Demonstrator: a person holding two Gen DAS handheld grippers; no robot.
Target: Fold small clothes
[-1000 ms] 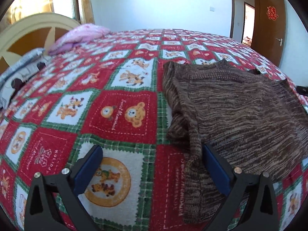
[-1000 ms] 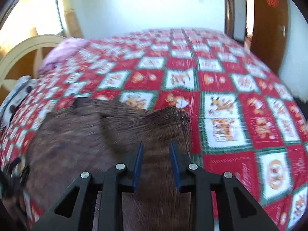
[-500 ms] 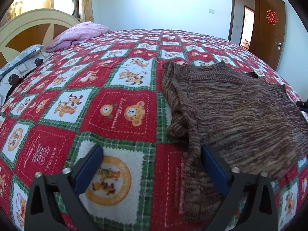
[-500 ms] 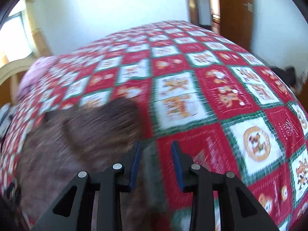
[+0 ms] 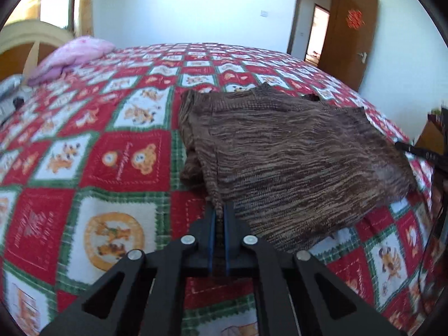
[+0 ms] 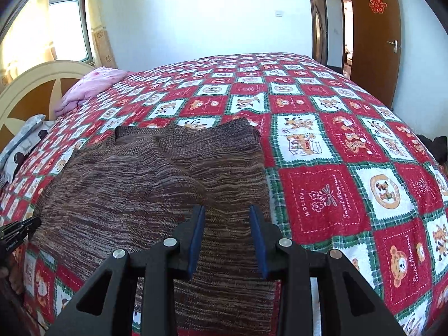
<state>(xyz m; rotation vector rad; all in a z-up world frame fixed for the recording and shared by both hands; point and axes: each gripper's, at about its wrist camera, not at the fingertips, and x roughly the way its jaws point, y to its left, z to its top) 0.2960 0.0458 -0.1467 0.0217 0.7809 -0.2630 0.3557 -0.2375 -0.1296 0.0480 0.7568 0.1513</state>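
Observation:
A brown striped knit sweater lies on the red, white and green cartoon quilt with its left side folded in. My left gripper is shut on the sweater's near edge, and a ridge of knit runs up from between the blue pads. In the right wrist view the sweater fills the lower left. My right gripper hovers over its right part, jaws partly apart, with flat fabric showing in the gap and nothing pinched. The left gripper's tip shows at the left edge.
A pink pillow and a grey patterned pillow lie by the cream headboard at the far left. A brown door stands open at the back right. Quilt stretches bare to the sweater's right.
My left jaws went from wide apart to shut on the sweater's near edge. My right gripper swung out over bare quilt, then came back over the sweater's right part.

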